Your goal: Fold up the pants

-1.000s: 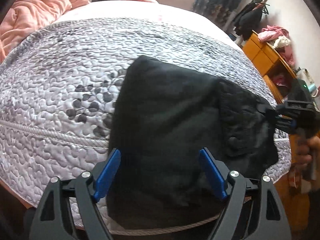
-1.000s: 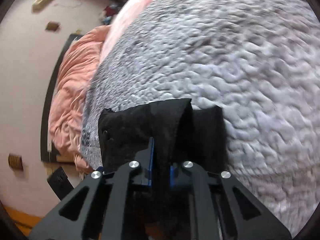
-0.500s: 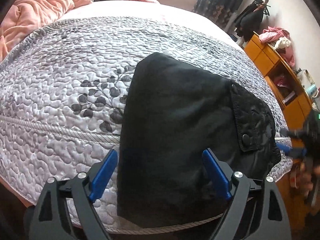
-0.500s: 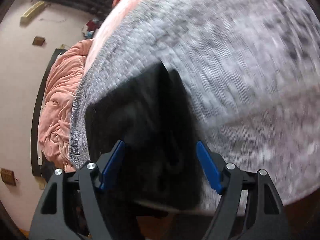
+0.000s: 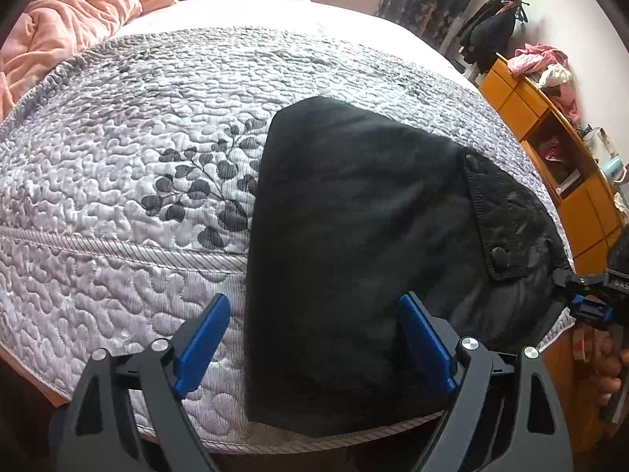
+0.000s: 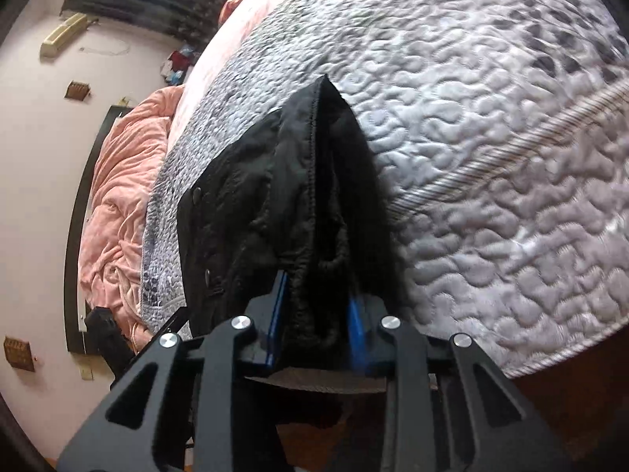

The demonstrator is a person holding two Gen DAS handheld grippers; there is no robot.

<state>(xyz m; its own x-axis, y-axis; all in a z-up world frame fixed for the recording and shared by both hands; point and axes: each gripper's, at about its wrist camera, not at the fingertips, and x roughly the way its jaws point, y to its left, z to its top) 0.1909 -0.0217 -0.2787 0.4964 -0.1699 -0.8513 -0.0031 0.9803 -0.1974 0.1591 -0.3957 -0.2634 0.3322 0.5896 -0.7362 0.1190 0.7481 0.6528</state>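
Since half a second ago the right gripper [image 6: 316,310], then wide apart, has just been closing and now clenches a bunched edge of the folded black fabric pants [image 5: 354,244], which lie at the near edge of the grey quilted bedspread [image 5: 137,165]; the left gripper [image 5: 314,338] hovers released above them; one pair of pants, two grippers; a pink duvet [image 5: 67,19] and orange wooden shelves [image 5: 558,157] flank the bed.

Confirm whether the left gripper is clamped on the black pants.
No: the left gripper stands wide open, its blue pads clear of the folded pants.
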